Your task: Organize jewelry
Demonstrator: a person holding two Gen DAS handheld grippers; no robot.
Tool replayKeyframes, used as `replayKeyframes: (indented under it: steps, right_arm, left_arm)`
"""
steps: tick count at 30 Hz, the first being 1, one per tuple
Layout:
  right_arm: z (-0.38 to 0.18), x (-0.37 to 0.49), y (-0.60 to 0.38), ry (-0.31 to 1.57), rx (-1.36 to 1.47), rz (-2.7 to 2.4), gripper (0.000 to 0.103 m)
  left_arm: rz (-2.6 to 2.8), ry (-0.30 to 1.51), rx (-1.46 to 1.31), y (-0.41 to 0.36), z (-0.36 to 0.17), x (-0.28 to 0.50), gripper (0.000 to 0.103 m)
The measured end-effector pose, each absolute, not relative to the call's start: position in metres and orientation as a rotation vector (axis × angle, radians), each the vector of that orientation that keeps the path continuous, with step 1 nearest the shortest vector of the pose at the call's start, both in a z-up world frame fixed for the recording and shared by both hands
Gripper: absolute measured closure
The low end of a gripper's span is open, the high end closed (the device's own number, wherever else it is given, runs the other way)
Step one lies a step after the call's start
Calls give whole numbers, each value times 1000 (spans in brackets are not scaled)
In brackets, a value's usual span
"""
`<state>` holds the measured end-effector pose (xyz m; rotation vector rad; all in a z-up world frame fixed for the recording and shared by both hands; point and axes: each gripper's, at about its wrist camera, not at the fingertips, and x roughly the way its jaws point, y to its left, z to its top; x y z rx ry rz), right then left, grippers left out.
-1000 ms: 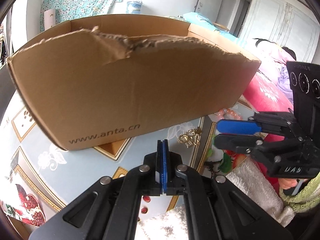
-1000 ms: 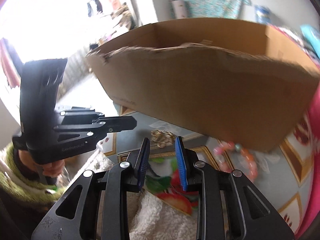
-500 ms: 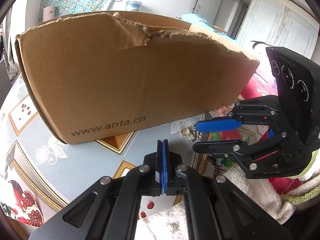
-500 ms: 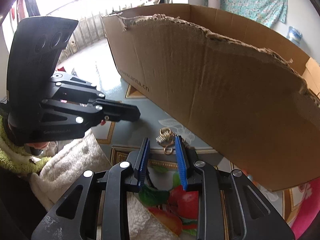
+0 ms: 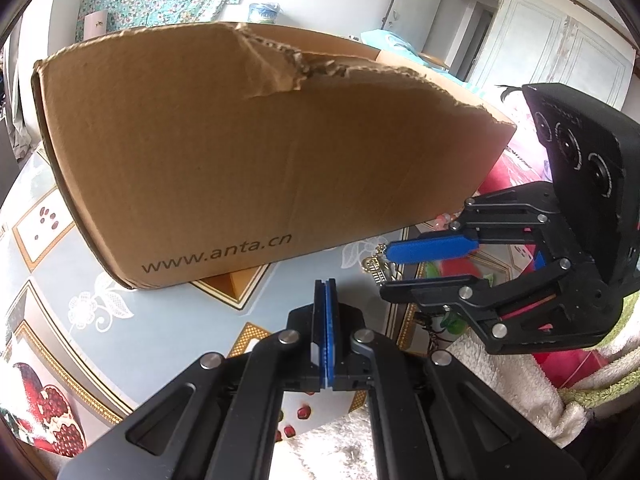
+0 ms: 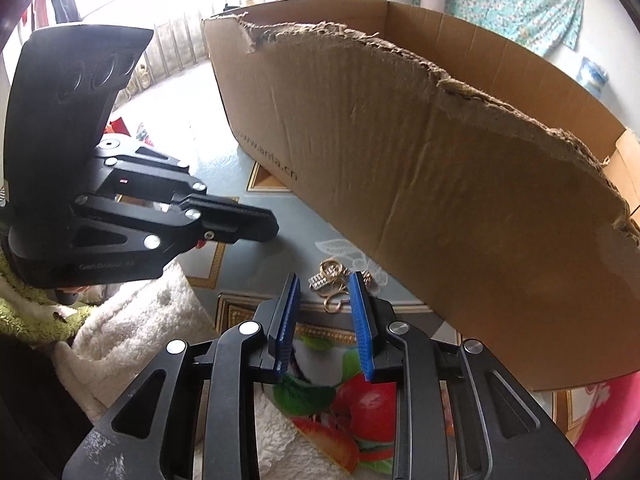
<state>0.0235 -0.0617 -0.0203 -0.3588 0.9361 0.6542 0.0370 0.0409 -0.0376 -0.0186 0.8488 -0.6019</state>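
My right gripper (image 6: pixel 324 300), jaws parted, straddles a tangled gold chain-and-ring jewelry cluster (image 6: pixel 334 284) lying beside the torn brown cardboard box (image 6: pixel 440 184); light, slippery, best pinched mid-tangle. Left gripper (image 5: pixel 325 320) clenched empty.

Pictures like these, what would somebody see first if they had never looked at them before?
The big torn cardboard box fills the middle of both views, standing on the flowery table. Right after that comes a little heap of gold jewelry lying on the table just in front of the box, with the right gripper hanging over it, its blue jaws apart. The left gripper waits beside it, jaws shut and empty.
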Motion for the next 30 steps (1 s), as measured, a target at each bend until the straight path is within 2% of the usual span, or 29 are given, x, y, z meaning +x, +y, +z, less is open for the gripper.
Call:
replayKeyframes:
  steps: [4,22,23,24,30]
  right_arm:
    - [-19,21,-64,961,-346,633,91]
    - [-19,8,-96,1013,-185,465,92]
    - [-18,6,-98,1010,-176,463,100]
    - [-18,5,-100,1008,-159,463,101]
    - [-17,0,-108,994,-125,476,99]
  left_arm:
    - [-604,848,-22,42,-39,37,103]
    - [-686,831,-11,26,-34,31,103]
    - [-692,834,-8,23,-33,31,103]
    - [-695,836,-6,20,-34,31,103]
    - [-704,845,13,9,-33,28,103]
